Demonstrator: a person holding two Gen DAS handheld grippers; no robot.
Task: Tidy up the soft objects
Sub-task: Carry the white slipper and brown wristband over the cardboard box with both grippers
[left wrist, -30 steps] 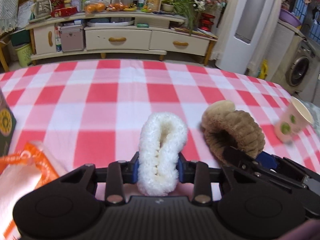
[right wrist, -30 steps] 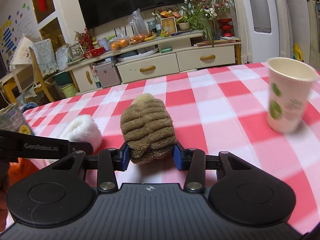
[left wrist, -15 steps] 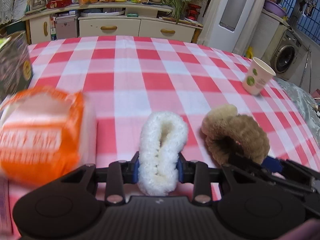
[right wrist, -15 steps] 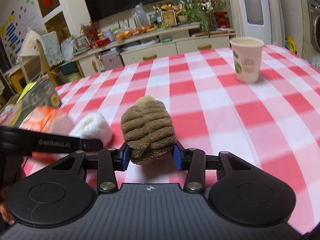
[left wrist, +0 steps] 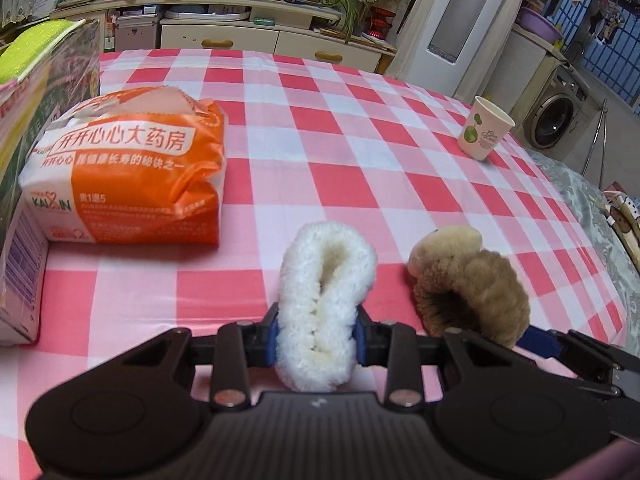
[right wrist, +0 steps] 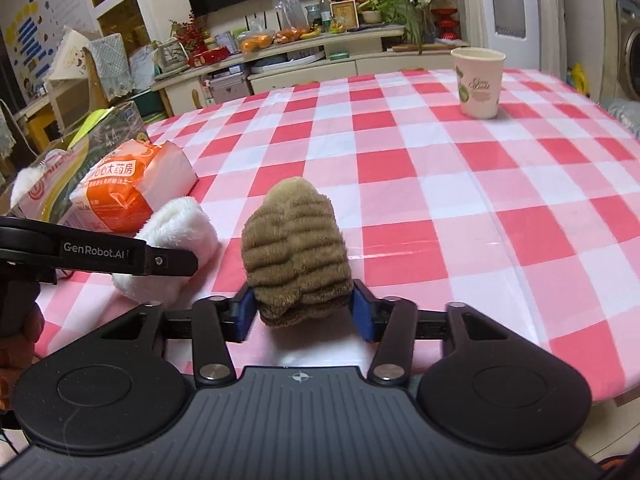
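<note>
My left gripper (left wrist: 316, 340) is shut on a white fluffy sock (left wrist: 324, 300), squeezed between its blue pads near the table's front edge. My right gripper (right wrist: 304, 312) holds a brown fluffy sock (right wrist: 296, 248); its blue pads stand a little wider than before, still at the sock's sides. In the left wrist view the brown sock (left wrist: 468, 284) lies just right of the white one. In the right wrist view the white sock (right wrist: 172, 248) sits left of the brown one, partly behind the left gripper's arm.
An orange and white tissue pack (left wrist: 132, 168) lies on the checked tablecloth (left wrist: 360, 148) at the left, against a cardboard box (left wrist: 36, 92). A paper cup (left wrist: 484, 128) stands at the far right. The table's right edge is close by.
Both grippers have pulled back toward the table's front with their socks; the tissue pack and cup now look farther off. The right gripper's pads have spread a little around the brown sock.
</note>
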